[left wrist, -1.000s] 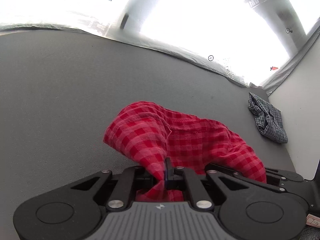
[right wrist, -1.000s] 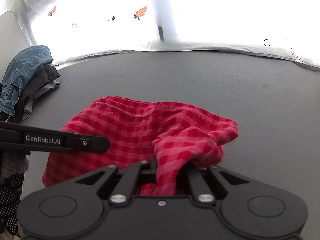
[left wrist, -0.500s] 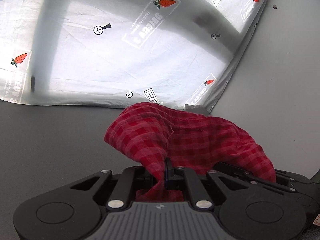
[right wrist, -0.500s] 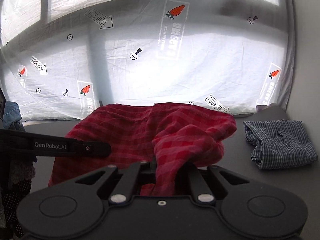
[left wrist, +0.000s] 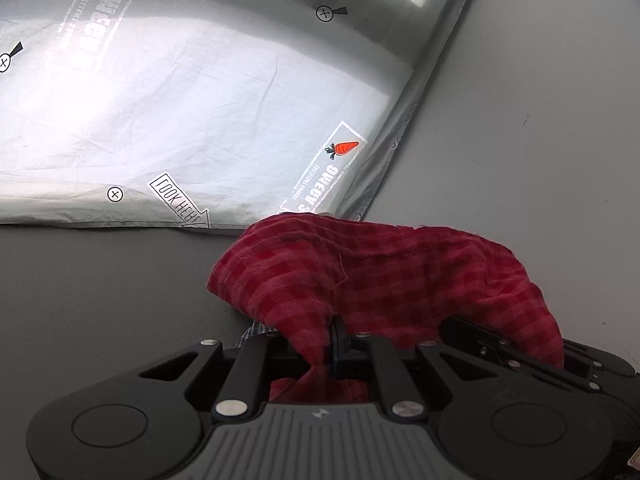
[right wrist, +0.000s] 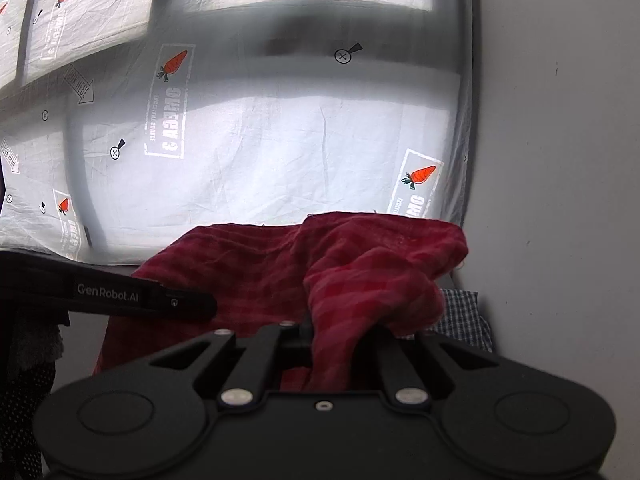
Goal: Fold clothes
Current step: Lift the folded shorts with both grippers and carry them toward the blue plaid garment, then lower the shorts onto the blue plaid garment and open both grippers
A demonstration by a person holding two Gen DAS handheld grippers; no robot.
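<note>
A red checked garment [left wrist: 400, 276] hangs bunched between both grippers, above the grey table [left wrist: 100, 288]. My left gripper [left wrist: 334, 332] is shut on one gathered edge of it. My right gripper [right wrist: 340, 328] is shut on another bunch of the red garment [right wrist: 360, 264], which drapes over its fingers. The left gripper [right wrist: 172, 302] shows as a black bar at the left of the right wrist view. A folded blue checked garment [right wrist: 460, 320] lies on the table just under and behind the red one; a sliver of this blue garment [left wrist: 250, 330] peeks out in the left wrist view.
A white sheet printed with carrots and arrows [left wrist: 200, 120] hangs behind the table. A plain pale wall [right wrist: 560, 200] closes the right side, forming a corner. Dark clothes [right wrist: 24, 380] are piled at the far left of the right wrist view.
Both grippers carried the red garment up and sideways toward the corner by the wall. The blue checked garment, earlier off to the right, now lies right beneath it.
</note>
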